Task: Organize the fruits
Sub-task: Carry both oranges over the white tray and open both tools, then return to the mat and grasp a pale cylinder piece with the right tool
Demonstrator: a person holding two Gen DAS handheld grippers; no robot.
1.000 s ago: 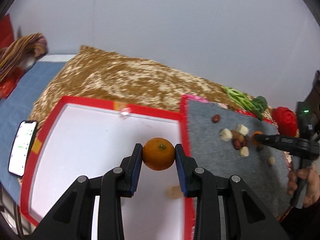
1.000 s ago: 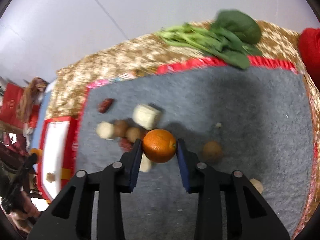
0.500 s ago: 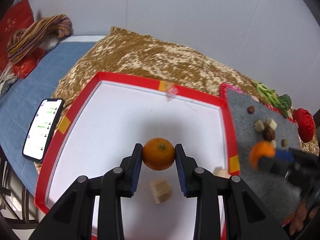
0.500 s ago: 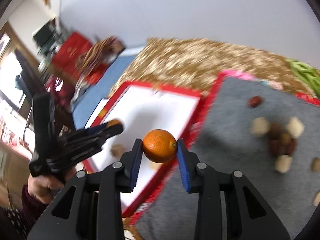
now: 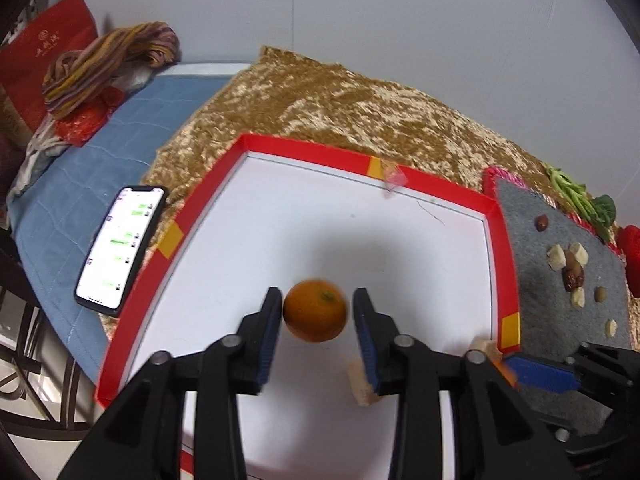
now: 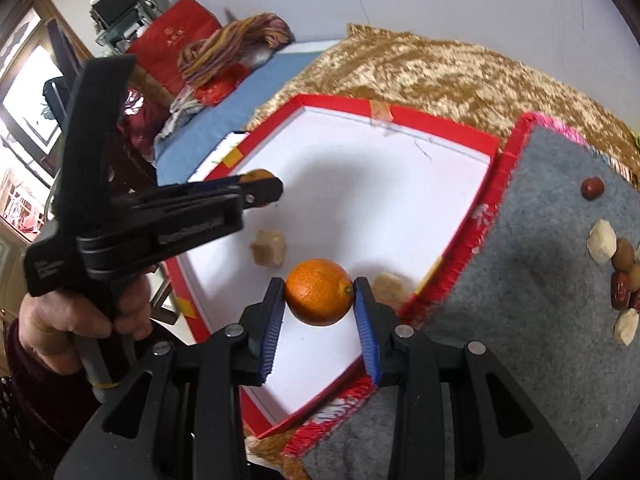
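Fruits were what I was sorting, and I had a small round orange tangerine in each tool. My left gripper (image 5: 316,316) had just been opening: the first tangerine (image 5: 315,310) sat between the blue pads with a gap on the right side, blurred, so I judged it to be dropping free over the white floor of the shallow red-rimmed cardboard box (image 5: 304,148). My right gripper (image 6: 319,307) was clamped firmly on the second tangerine (image 6: 319,298), held above the near right corner of that box, close to the red wall beside the grey felt mat (image 6: 532,280).

Two pale beige fruit chunks (image 6: 269,247) already lay on the box floor near my right tool. More chunks and dark red dates (image 5: 573,276) waited on the mat to the right.

What worried me was rolling. A round tangerine let go above a smooth floor could run off and strike the chunks. Releasing the second one so near the wall might see it land on the rim and tip out onto the mat. Both tools also crowded the same near corner, so a careless swing could knock them together.
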